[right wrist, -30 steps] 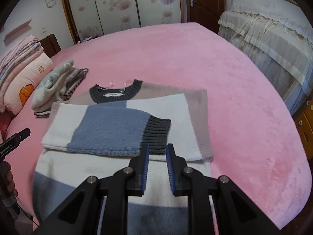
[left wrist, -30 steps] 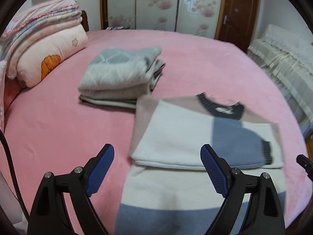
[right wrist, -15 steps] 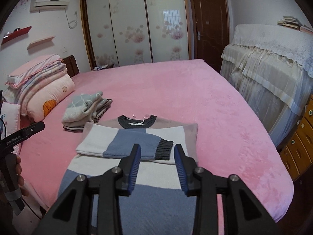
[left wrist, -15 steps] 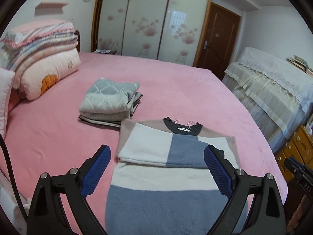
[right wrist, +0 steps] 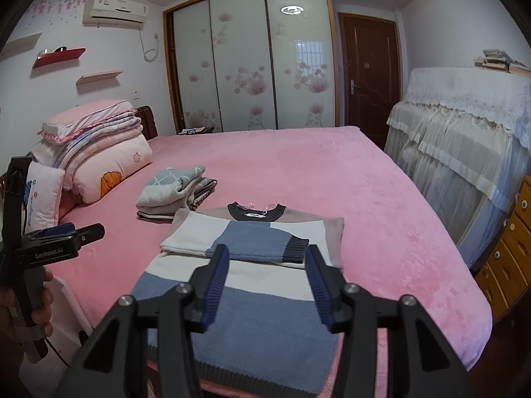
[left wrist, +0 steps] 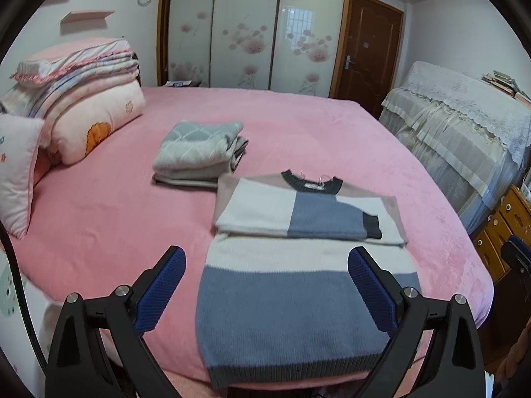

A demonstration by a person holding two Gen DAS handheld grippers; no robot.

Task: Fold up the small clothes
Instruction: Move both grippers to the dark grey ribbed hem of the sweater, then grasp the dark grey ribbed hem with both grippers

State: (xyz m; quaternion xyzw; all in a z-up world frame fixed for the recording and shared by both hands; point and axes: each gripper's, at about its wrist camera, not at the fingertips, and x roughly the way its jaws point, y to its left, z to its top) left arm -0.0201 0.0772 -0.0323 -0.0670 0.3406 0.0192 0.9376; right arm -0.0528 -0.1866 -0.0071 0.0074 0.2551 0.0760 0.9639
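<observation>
Now the colour-block sweater (left wrist: 298,285) lies flat on the pink bed (left wrist: 99,219), sleeves folded across its chest, hem toward the cameras. Above its hem, the left gripper (left wrist: 265,275) has its jaws spread wide and empty, having just been opening. At 6 o'clock of the folded sleeve, the right gripper (right wrist: 265,275) hangs with jaws partly apart, just opened, gripping nothing. Folded clothes (left wrist: 199,152) sit stacked at the sweater's 10 o'clock

Sweater (left wrist: 298,285) on bed (left wrist: 99,225), beside folded stack (left wrist: 199,152)
</observation>
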